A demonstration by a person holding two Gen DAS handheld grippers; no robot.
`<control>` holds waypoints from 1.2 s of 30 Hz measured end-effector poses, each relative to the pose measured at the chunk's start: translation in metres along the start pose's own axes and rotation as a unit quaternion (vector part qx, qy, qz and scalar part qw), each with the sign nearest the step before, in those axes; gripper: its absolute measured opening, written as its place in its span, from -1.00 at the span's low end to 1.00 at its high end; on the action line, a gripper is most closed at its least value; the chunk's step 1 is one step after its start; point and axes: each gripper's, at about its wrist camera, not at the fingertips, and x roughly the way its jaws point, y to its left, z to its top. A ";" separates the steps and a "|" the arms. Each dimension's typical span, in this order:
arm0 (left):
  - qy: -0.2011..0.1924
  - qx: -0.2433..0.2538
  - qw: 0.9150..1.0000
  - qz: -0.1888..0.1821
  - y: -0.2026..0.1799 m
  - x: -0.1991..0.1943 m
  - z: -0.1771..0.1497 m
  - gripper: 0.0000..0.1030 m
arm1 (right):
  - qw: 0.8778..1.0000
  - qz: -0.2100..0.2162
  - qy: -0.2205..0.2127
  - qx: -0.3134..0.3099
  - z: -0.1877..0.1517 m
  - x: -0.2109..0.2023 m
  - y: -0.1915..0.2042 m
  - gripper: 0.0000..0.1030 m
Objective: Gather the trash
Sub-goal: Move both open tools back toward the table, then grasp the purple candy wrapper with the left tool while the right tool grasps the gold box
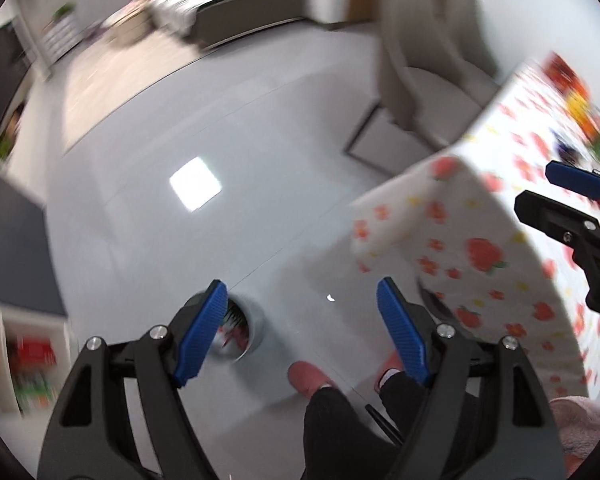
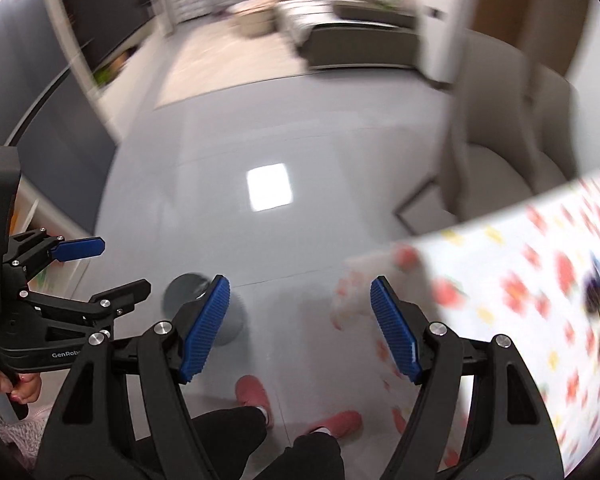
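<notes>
Black two-finger left gripper (image 1: 300, 330) with ribbed blue pads fills the foreground of its own view, jaws spread wide and nothing between them. Just past its left pad stands a round grey trash bin (image 1: 246, 330) on the glossy grey floor (image 1: 220, 120), colourful scraps blurred inside. Next come 2 pink slippers (image 1: 309, 376) below dark trousers. Rightward, the matching right gripper (image 2: 300, 330) also gapes empty, beside a white strawberry-print tablecloth (image 1: 480, 240) draped over a table.
</notes>
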 end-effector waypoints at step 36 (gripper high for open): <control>-0.019 0.336 0.927 -0.165 -0.511 0.069 0.183 0.52 | 0.923 -0.228 -0.017 0.310 -0.111 -0.091 -0.468 0.24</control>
